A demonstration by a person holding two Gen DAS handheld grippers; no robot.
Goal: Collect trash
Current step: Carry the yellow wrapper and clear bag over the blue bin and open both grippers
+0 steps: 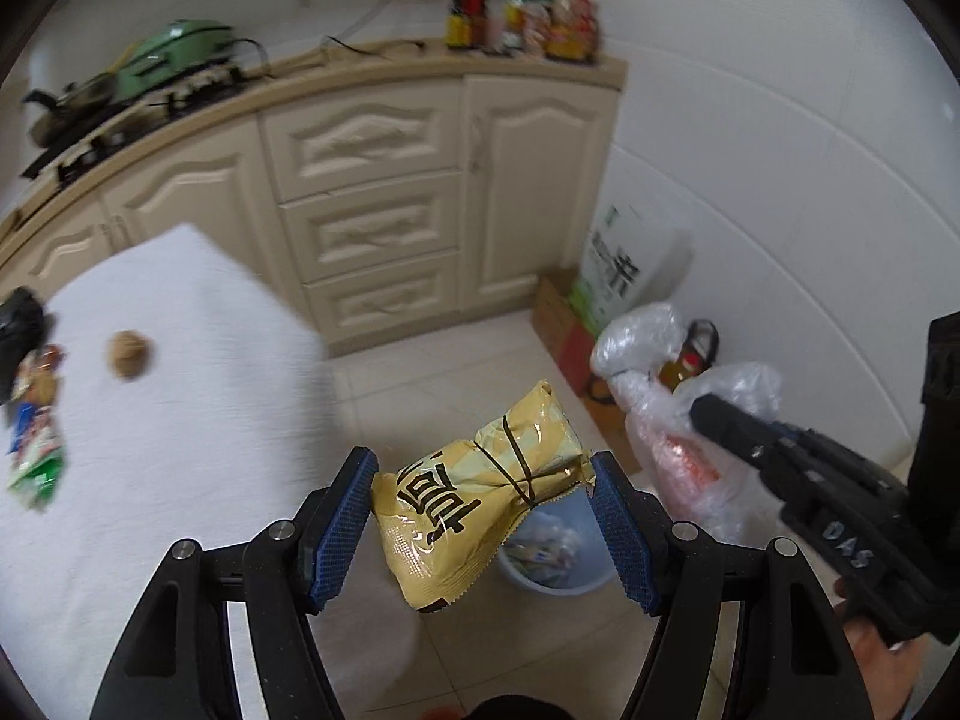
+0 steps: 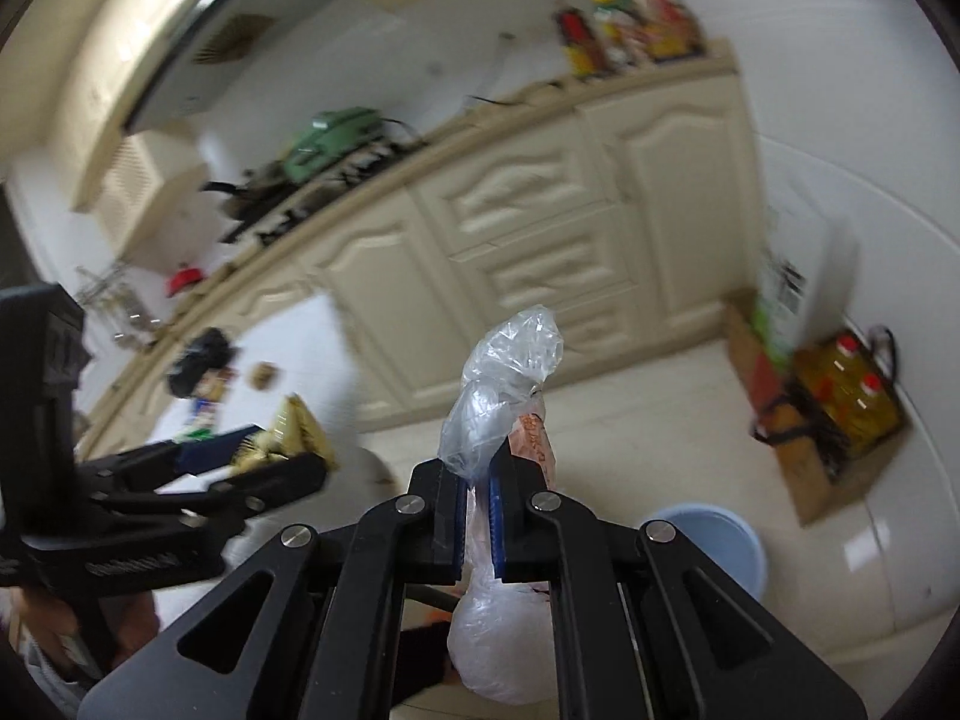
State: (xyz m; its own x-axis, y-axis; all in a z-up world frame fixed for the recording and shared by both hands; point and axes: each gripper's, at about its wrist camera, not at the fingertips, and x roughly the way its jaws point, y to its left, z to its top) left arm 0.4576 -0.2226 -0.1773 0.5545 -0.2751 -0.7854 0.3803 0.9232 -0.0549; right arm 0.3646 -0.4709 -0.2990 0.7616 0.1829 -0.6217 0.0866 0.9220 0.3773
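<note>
My left gripper (image 1: 483, 483) is shut on a yellow snack wrapper (image 1: 474, 492) and holds it in the air, above and just left of a blue trash bin (image 1: 555, 585) on the floor. My right gripper (image 2: 478, 519) is shut on a clear plastic bag (image 2: 504, 372) with something orange-red inside. In the left wrist view that bag (image 1: 678, 420) and the right gripper (image 1: 744, 432) hang at the right. The bin (image 2: 717, 531) lies low right in the right wrist view. More wrappers (image 1: 36, 450), a brown ball (image 1: 129, 354) and a black bag (image 1: 18, 336) lie on the white table (image 1: 180, 420).
Cream kitchen cabinets (image 1: 384, 204) stand behind, with a green appliance (image 1: 174, 57) and bottles (image 1: 522, 18) on the counter. Cardboard boxes (image 1: 570, 330) and oil bottles (image 2: 852, 384) sit on the floor by the white wall.
</note>
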